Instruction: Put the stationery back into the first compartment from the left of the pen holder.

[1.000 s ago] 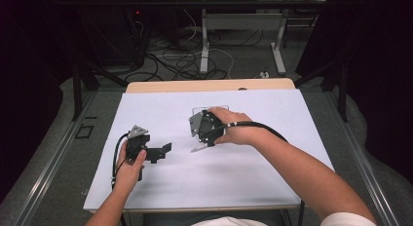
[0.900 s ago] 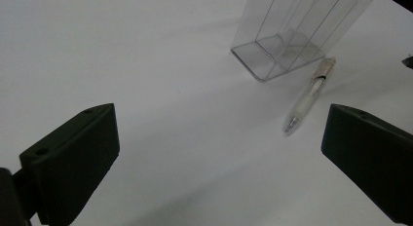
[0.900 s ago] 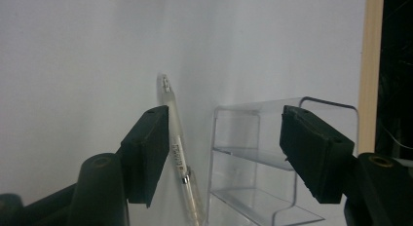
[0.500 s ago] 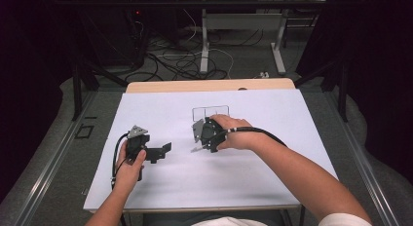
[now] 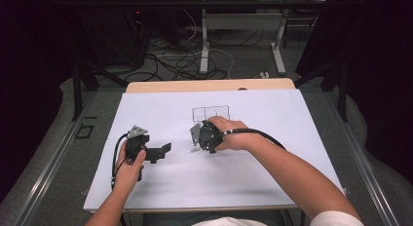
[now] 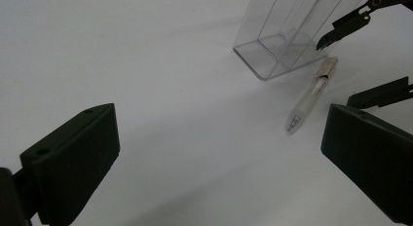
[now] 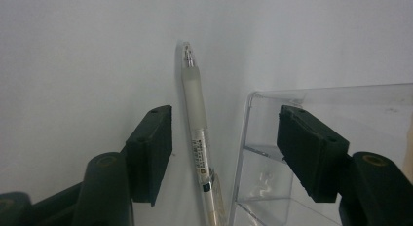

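A translucent white pen (image 7: pixel 197 133) lies flat on the white table sheet (image 5: pixel 272 177), its tip pointing away from my right gripper (image 7: pixel 228 138). That gripper is open and low over the sheet, with the pen between its jaws, closer to the left one. A clear plastic box (image 7: pixel 370 104) stands just beside the pen, and its corner also sits between those jaws. In the left gripper view the pen (image 6: pixel 311 97) and the clear box (image 6: pixel 287 36) lie ahead to the right. My left gripper (image 6: pixel 219 162) is open and holds nothing. It rests at the left of the sheet (image 5: pixel 163 150).
The white sheet covers a wooden table whose far edge (image 5: pixel 209 84) shows beyond it. Cables and table legs (image 5: pixel 204 41) lie on the floor behind. Metal rails (image 5: pixel 48 172) run along both sides.
My right gripper has come slightly nearer and lower beside the clear box, down to the pen. The left gripper has stayed put.
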A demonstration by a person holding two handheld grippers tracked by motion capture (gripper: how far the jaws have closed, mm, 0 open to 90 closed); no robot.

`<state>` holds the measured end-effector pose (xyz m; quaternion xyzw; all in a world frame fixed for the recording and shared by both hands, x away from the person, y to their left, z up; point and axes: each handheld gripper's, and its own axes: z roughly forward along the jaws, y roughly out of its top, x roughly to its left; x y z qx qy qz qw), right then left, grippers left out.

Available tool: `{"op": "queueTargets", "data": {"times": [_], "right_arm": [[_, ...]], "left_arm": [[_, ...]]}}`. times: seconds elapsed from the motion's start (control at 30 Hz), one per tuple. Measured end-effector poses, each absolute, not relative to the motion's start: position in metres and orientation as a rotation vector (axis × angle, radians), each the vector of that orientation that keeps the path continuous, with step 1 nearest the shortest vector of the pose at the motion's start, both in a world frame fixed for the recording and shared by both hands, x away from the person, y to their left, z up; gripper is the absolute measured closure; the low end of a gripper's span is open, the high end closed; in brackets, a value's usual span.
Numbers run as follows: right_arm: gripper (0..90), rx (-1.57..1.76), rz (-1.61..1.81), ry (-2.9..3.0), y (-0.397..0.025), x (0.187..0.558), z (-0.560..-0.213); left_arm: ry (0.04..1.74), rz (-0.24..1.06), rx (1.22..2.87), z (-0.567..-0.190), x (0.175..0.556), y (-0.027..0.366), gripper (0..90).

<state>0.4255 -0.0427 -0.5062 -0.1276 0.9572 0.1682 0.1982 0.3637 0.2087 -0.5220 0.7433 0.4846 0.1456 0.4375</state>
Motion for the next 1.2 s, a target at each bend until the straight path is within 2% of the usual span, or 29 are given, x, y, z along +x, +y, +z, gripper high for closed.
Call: {"op": "queueTargets", "data": {"times": [0.07,0.1,0.13,0.17,0.57,1.2], "right_arm": [[40.0,-0.378,0.46,2.687,-0.041,0.425,-0.507],[44.5,-0.388,0.431,2.677,-0.04,0.423,-0.507],[44.5,-0.388,0.431,2.677,-0.04,0.423,-0.507],[48.2,-0.406,0.449,2.653,-0.039,0.423,-0.508],[63.0,-0.418,0.403,2.698,-0.037,0.431,-0.52],[66.4,-0.464,0.321,2.744,-0.032,0.434,-0.533]], "left_arm": [[1.203,0.364,1.851,-0.522,0.363,0.208,0.8],[1.204,0.363,1.849,-0.522,0.363,0.208,0.8],[1.204,0.366,1.852,-0.522,0.363,0.208,0.8],[1.204,0.366,1.853,-0.522,0.363,0.208,0.8],[1.206,0.363,1.851,-0.522,0.363,0.21,0.8],[1.209,0.362,1.851,-0.522,0.363,0.21,0.9]]}}
